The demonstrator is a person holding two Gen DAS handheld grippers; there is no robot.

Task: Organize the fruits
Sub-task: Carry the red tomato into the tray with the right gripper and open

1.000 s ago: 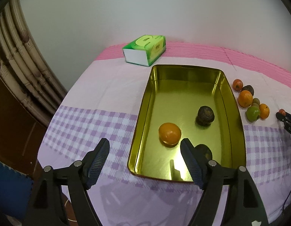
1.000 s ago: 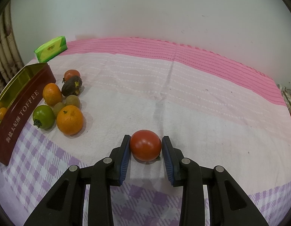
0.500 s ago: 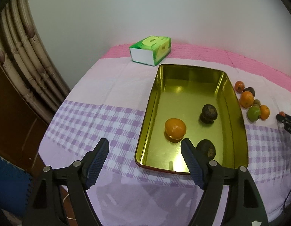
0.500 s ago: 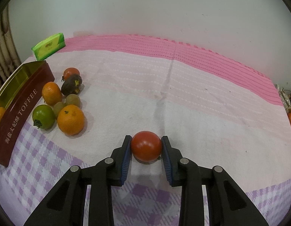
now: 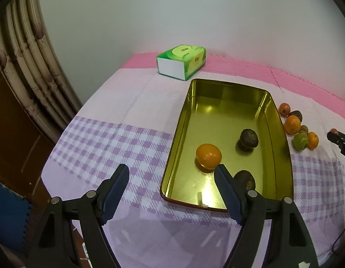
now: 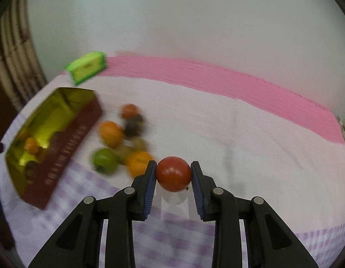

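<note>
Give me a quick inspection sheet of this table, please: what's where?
Surface: tablecloth, pink band and purple checks.
Job's things: gold tin holds an orange and two dark fruits; loose fruit pile beside it.
Clutter: green tissue box.
Grippers: left gripper open, empty; right gripper shut on red tomato.
Cables: thin wire at table edge.
Surroundings: white wall, curtain.

A green tissue pack [image 5: 182, 61] is seen lying on the pink band of the cloth [image 5: 118, 138] covering the desk. Behind the pack, a plain white wall [image 5: 172, 17] is noted. Left of the pack, bamboo-patterned curtain folds [image 5: 32, 67] are observed.
</note>
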